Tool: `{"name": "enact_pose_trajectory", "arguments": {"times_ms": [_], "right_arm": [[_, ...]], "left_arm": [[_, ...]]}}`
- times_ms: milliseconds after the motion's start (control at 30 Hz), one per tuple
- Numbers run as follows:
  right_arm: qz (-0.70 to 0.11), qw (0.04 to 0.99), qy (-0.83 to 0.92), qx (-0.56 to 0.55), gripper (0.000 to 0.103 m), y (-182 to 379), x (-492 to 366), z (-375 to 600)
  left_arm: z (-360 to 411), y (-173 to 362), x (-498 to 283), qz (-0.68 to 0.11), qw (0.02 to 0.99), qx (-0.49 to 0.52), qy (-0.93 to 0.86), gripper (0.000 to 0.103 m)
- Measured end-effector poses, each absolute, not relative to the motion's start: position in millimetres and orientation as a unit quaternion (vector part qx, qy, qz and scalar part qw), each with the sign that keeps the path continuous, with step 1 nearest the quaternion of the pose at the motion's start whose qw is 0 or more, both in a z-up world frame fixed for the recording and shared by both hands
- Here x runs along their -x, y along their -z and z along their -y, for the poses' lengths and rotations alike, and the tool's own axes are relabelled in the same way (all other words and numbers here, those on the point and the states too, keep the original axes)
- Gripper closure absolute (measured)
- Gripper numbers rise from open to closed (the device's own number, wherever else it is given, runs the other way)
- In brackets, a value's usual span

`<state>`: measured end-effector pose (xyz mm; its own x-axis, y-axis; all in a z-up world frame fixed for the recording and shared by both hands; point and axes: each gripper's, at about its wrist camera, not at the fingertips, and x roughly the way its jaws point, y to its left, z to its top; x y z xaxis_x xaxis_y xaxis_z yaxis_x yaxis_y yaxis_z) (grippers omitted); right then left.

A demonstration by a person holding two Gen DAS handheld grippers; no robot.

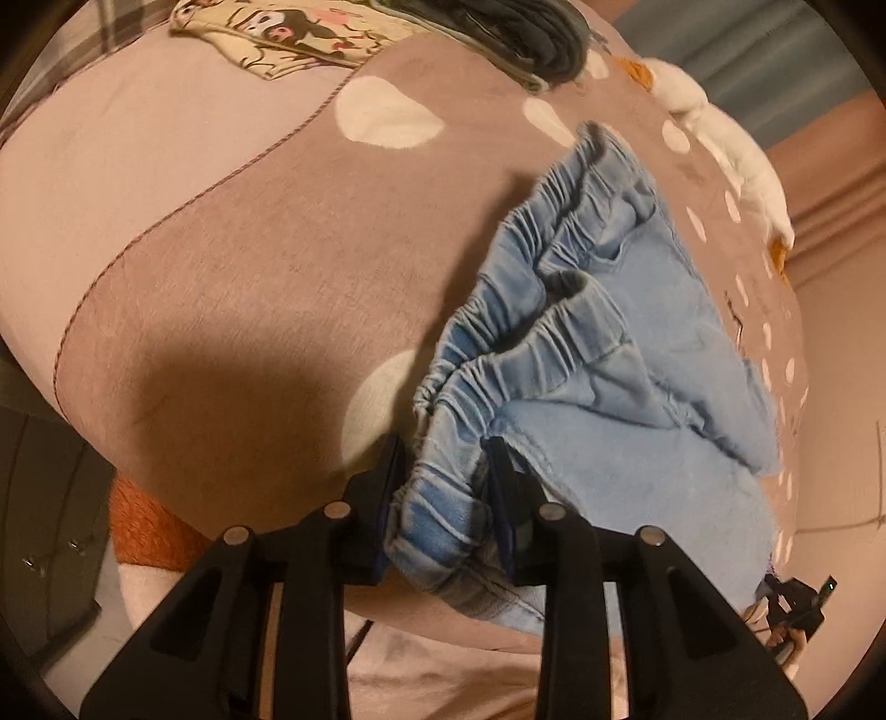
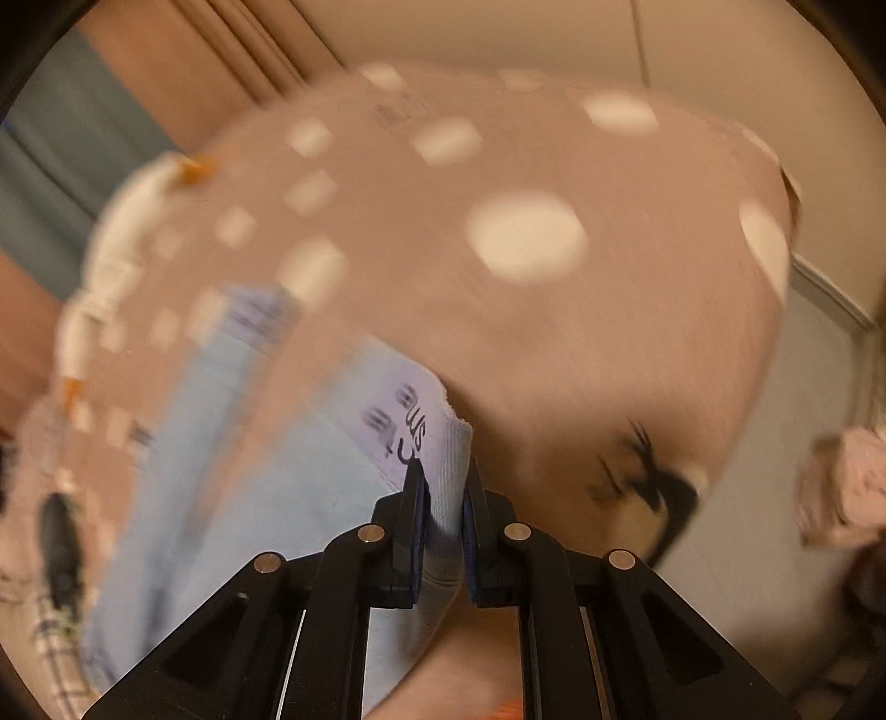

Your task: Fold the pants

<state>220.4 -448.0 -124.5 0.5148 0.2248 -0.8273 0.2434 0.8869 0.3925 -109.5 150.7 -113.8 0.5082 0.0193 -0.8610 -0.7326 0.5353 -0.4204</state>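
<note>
Light blue denim pants (image 1: 620,343) lie on a brown blanket with pale spots (image 1: 266,266). Their gathered elastic waistband faces the left wrist camera. My left gripper (image 1: 446,471) is shut on the near end of that waistband, with bunched fabric between its blue pads. In the blurred right wrist view, the pants (image 2: 249,498) stretch away to the lower left. My right gripper (image 2: 446,471) is shut on a pale ribbed cuff with dark lettering at the leg end.
A printed cartoon cloth (image 1: 288,33) and a dark folded garment (image 1: 531,39) lie at the blanket's far side. White plush trim (image 1: 736,160) runs along its right edge. A pinkish bundle (image 2: 847,487) sits on the floor at right.
</note>
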Motion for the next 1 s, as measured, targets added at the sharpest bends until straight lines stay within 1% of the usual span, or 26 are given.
{"name": "enact_pose_trajectory", "arguments": {"times_ms": [267,467,1000], "right_arm": [[-0.499,0.846,0.035,-0.184,0.091,123,-227,428],[-0.499,0.847,0.049,-0.177,0.091,133,-237,439],[-0.509,0.845,0.062,-0.152,0.091,132,-241,432]], "left_arm": [[-160,120,112,-0.423,0.757,0.441,-0.233,0.070],[-158,120,116,-0.421,0.760,0.437,-0.233,0.069],[-154,119,109,-0.425,0.761,0.428,-0.237,0.069]]}}
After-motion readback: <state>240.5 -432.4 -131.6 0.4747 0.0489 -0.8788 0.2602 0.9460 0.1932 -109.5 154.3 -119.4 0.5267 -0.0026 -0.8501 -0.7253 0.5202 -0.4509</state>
